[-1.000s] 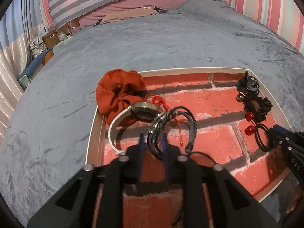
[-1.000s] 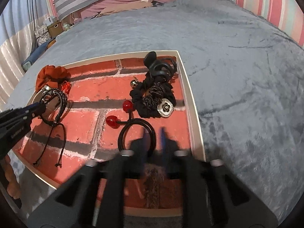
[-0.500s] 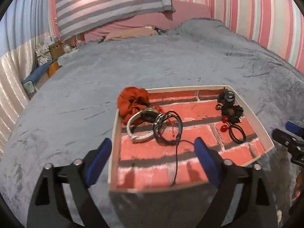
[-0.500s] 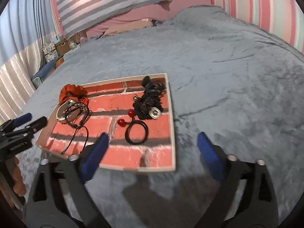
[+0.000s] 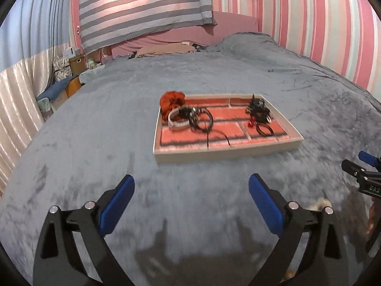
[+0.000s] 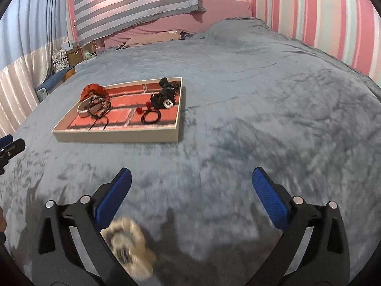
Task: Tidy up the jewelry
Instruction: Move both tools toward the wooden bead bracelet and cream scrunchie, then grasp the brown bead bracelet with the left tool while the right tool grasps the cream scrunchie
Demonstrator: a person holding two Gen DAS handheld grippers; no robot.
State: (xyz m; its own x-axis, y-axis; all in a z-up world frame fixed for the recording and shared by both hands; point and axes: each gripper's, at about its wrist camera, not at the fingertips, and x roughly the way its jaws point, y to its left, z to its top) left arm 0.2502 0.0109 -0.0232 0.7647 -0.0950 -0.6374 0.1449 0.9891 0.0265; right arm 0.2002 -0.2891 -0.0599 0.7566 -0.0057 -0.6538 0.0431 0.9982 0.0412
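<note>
A white-rimmed tray (image 5: 226,151) with a red brick-pattern floor lies on the grey bedspread (image 5: 95,131). Its left end holds an orange scrunchie (image 5: 172,99), a white-strap watch (image 5: 176,122) and black cord bracelets (image 5: 202,119). At its right end are black hair ties (image 5: 258,109), red beads (image 5: 251,124) and a black ring tie (image 5: 264,130). My left gripper (image 5: 191,178) hangs short of the tray, its jaws opening with nothing between them. My right gripper (image 6: 192,171) is open and empty, right of the tray (image 6: 119,135). A cream fluffy scrunchie (image 6: 128,245) lies by its left finger.
Grey and pink striped pillows (image 5: 142,7) stand at the head of the bed. A striped wall (image 5: 321,35) runs along the right. On the left are a pale curtain (image 5: 14,109) and boxes (image 5: 76,63) beside the bed.
Both grippers went from nearly shut over items in the tray to wide open. Both pulled back and up, so the tray now lies well ahead. The bracelets and black ring tie stayed in the tray.
</note>
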